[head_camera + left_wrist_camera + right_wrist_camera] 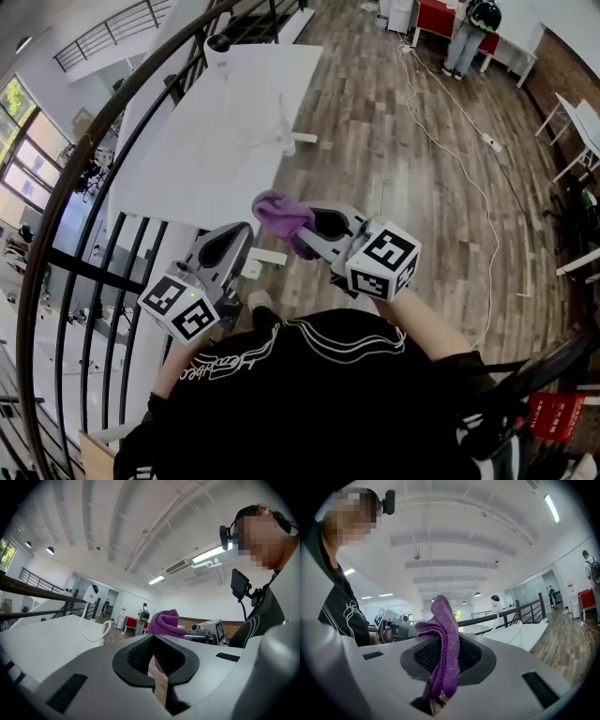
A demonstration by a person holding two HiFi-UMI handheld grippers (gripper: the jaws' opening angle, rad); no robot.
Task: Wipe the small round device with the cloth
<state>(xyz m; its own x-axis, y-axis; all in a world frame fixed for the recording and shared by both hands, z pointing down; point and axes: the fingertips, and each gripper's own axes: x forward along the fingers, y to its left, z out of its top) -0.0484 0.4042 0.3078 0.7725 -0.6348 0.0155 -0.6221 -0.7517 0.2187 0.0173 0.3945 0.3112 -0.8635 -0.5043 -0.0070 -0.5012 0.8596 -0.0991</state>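
Observation:
A purple cloth [281,214] is pinched in my right gripper [314,228], which is shut on it; in the right gripper view the cloth [443,639] stands up folded from between the black pads. My left gripper [234,242] is held beside it, shut with nothing in it, and its pads [140,654] meet. Both are held in front of the person's chest, above the floor. The small round device [217,43], white with a dark top, stands at the far end of the white table [206,159], well away from both grippers. It also shows small in the left gripper view [90,594].
A black curved railing [103,150] runs along the left between me and the table. A white cable [281,131] loops off the table's edge. Another cable [450,150] trails across the wooden floor. A person [469,33] stands by a red desk far back.

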